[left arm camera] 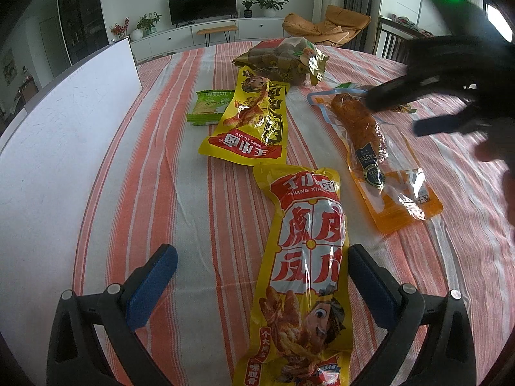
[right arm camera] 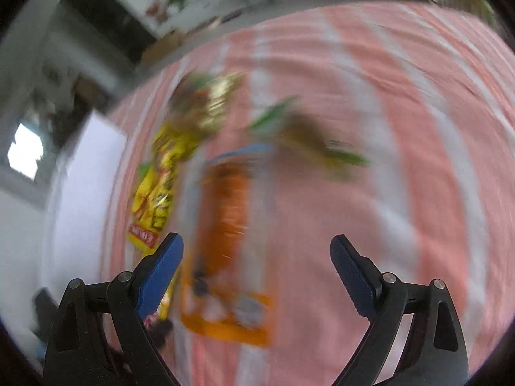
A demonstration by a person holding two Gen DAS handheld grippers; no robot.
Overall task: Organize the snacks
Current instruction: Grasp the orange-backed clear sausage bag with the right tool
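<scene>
- Snacks loose on striped tablecloth [left arm camera: 199,225]: 2 yellow pouches [left arm camera: 302,257], orange pouch [left arm camera: 379,160], green packet [left arm camera: 210,107]; none grouped.
- Left gripper [left arm camera: 262,276], right gripper [right arm camera: 257,273]: jaws apart, empty.

The left wrist view looks forward and steeply down along its tongs [left arm camera: 262,284], close over the striped surface [left arm camera: 206,212], facing a television [left arm camera: 202,3] on the far wall. The right wrist view, heavily blurred, also tilts down along its own tongs [right arm camera: 257,276], close above the same surface [right arm camera: 402,193]. Both views share the orange packet [left arm camera: 383,167] [right arm camera: 231,251] and the yellow packet [left arm camera: 254,119] [right arm camera: 157,193] beside it.
</scene>
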